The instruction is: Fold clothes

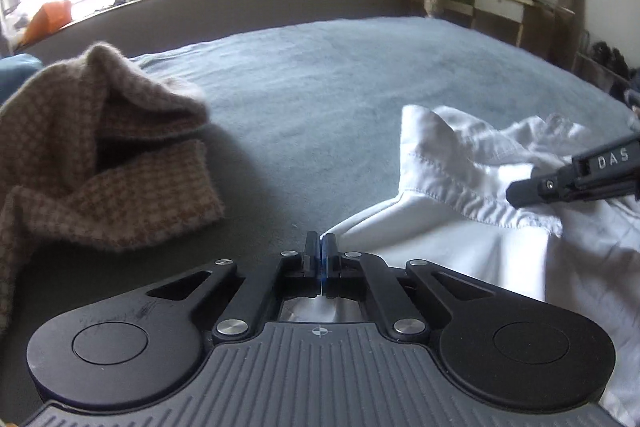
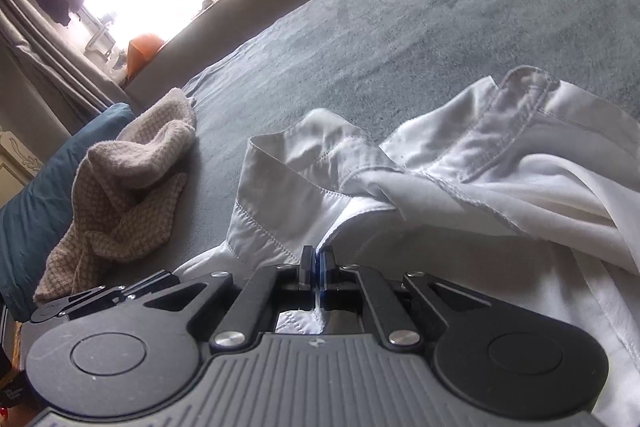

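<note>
Shirt (image 2: 500, 187), white, lies crumpled at the near right of a grey bed (image 1: 340, 75). Left gripper (image 1: 321, 247) has its jaws together at the shirt's left edge; a thin white sliver seems pinched. Right gripper (image 2: 316, 261) is clamped on cloth below the collar (image 2: 288, 187). Either thin pinch could slip when pulled. Farther left, a brown knit (image 1: 100, 155) could snag

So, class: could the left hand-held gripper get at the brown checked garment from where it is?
Probably yes: bare grey bedcover lies between the shut left hand-held gripper and the brown checked garment.
</note>
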Demonstrator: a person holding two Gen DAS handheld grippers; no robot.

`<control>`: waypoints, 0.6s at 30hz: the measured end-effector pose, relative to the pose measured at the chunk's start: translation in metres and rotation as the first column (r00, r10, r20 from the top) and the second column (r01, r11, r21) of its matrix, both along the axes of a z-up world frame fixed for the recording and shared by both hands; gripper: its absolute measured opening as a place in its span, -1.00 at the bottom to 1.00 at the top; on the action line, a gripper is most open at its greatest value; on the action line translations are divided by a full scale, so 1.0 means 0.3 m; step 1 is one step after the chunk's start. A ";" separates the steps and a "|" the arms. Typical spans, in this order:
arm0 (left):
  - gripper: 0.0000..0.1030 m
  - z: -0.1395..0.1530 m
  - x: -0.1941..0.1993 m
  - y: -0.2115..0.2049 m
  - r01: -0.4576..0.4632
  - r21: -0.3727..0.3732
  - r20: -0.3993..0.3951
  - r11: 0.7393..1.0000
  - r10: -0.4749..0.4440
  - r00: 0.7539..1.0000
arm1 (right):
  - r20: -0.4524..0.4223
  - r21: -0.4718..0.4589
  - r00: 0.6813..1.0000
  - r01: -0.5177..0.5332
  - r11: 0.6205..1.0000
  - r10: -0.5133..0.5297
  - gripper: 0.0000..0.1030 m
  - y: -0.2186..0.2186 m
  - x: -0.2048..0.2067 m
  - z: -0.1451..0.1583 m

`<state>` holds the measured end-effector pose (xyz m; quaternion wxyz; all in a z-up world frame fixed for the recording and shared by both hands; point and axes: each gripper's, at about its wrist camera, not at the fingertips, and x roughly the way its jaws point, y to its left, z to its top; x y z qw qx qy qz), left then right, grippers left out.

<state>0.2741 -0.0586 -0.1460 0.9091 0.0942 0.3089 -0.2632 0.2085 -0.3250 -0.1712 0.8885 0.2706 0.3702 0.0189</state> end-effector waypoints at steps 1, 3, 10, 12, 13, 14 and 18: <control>-1.00 0.000 0.006 0.001 -0.017 0.005 0.011 1.000 0.017 1.000 | 0.016 -0.021 1.000 -0.012 1.000 0.013 -0.97 0.017 0.012 0.006; -1.00 -0.011 0.017 -0.006 -0.050 0.033 0.029 0.998 0.049 0.998 | 0.049 -0.082 0.998 -0.044 0.996 0.049 -0.97 0.057 0.041 0.018; -1.00 -0.064 0.034 -0.010 -0.142 0.085 0.050 0.986 0.138 0.989 | 0.092 -0.278 0.986 -0.109 0.954 0.139 -0.97 0.178 0.160 0.004; -1.00 -0.076 0.027 -0.018 -0.143 0.108 0.063 0.984 0.137 0.989 | 0.068 -0.325 0.987 -0.118 0.938 0.147 -0.96 0.193 0.197 -0.016; -1.00 -0.077 0.025 -0.021 -0.143 0.115 0.069 0.983 0.136 0.988 | 0.048 -0.336 0.987 -0.129 0.933 0.154 -0.95 0.194 0.217 -0.028; -1.00 -0.079 0.023 -0.024 -0.144 0.123 0.074 0.982 0.135 0.988 | 0.038 -0.336 0.987 -0.135 0.932 0.156 -0.94 0.191 0.230 -0.033; -0.96 -0.082 0.017 -0.034 -0.147 0.150 0.092 0.978 0.134 0.987 | 0.055 -0.138 0.995 -0.073 0.988 0.081 -0.26 0.098 0.215 -0.006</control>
